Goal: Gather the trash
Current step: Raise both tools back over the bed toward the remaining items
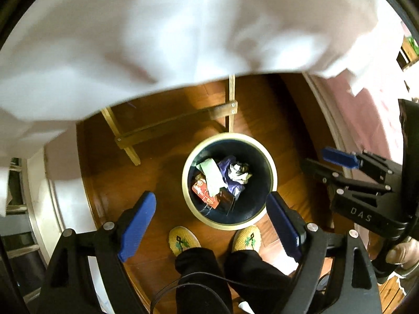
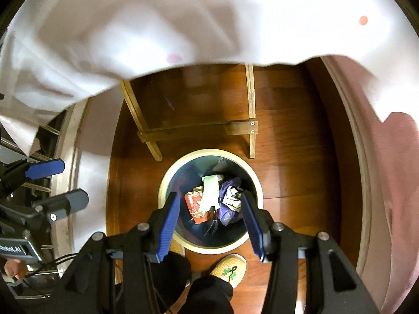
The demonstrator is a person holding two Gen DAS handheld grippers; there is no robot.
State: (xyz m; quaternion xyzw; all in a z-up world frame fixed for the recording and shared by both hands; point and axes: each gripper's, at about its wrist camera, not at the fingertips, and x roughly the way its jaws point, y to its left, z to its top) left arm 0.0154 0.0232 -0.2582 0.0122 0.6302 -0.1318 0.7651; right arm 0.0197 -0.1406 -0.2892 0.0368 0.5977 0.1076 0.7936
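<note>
Bin (image 2: 167,180) round, cream-rimmed, w/ crumpled wrappers (image 2: 209,196); left tool (image 1: 210,222) & right tool (image 2: 210,222) both released, empty.

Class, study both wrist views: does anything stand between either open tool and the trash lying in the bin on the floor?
Nothing visible does. The left tool and right tool both hang open above the bin, whose mouth is uncovered, with the trash exposed inside. The white cloth hangs farther off, beyond the bin.
</note>
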